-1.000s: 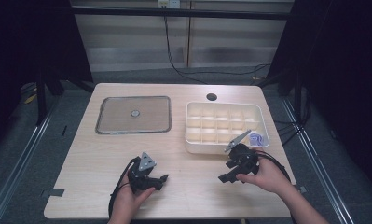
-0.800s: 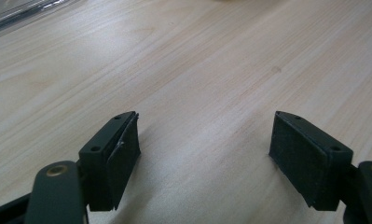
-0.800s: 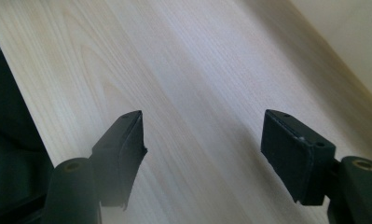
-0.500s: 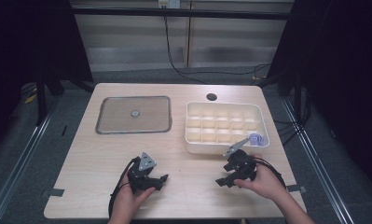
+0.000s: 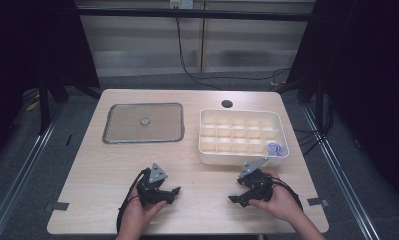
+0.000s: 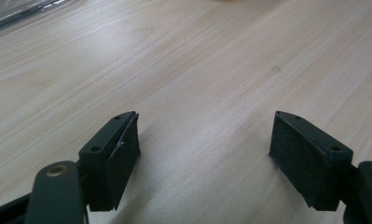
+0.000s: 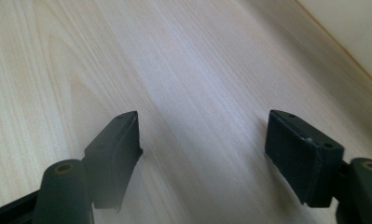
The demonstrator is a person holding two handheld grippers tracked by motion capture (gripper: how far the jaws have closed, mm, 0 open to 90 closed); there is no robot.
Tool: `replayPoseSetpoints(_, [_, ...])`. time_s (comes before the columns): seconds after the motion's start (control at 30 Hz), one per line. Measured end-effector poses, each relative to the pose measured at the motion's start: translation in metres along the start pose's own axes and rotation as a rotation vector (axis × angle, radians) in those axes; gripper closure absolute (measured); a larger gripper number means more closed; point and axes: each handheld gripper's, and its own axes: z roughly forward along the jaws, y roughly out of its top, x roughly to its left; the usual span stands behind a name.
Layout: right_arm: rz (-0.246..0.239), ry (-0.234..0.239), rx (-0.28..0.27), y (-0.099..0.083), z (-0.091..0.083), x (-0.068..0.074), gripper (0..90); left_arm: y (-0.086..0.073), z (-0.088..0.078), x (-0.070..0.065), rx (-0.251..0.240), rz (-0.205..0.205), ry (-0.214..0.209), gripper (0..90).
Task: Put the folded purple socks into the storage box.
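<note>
Right gripper (image 5: 238, 196) rests low on the surface (image 5: 207, 165) near its front edge, jaws spread wide with bare wood grain between them in the right gripper view, nothing held. Left gripper (image 5: 173, 192) lies likewise toward the front edge, left of centre, jaws spread and empty; its own view shows plain wood between the pads (image 6: 124, 158). A white compartment box (image 5: 242, 156) stands at the right side of the surface, just beyond the right gripper. In its front right corner compartment sits a small pale violet item (image 5: 274, 149), too small to identify. A clear flat lid (image 5: 144, 123) with a central knob lies apart from the box at the left rear of the surface.

Judged step: closing the box, with the lid as the thing to fetch. To do it well, the left gripper, which lies nearer the lid, should approach from the lid's front edge, keeping the jaws spread until one pad passes under the rim and the other over it. A pinch at mid-edge would limit tilting. The right gripper could steady the box wall while the lid is lowered flat and its corners aligned with the rim. Risk: a thin transparent lid may slide on smooth wood rather than lift.
</note>
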Motion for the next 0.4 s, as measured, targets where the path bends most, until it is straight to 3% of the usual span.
replayPoseSetpoints(0.17, [-0.042,-0.034,-0.070,-0.008,0.003,0.003,23.4,0.000,0.000,0.000,0.000,0.000,0.000,23.6])
replayPoseSetpoints(0.4, [-0.049,-0.051,-0.128,-0.017,0.004,0.005,21.9,0.000,0.000,0.000,0.000,0.000,0.000,23.6])
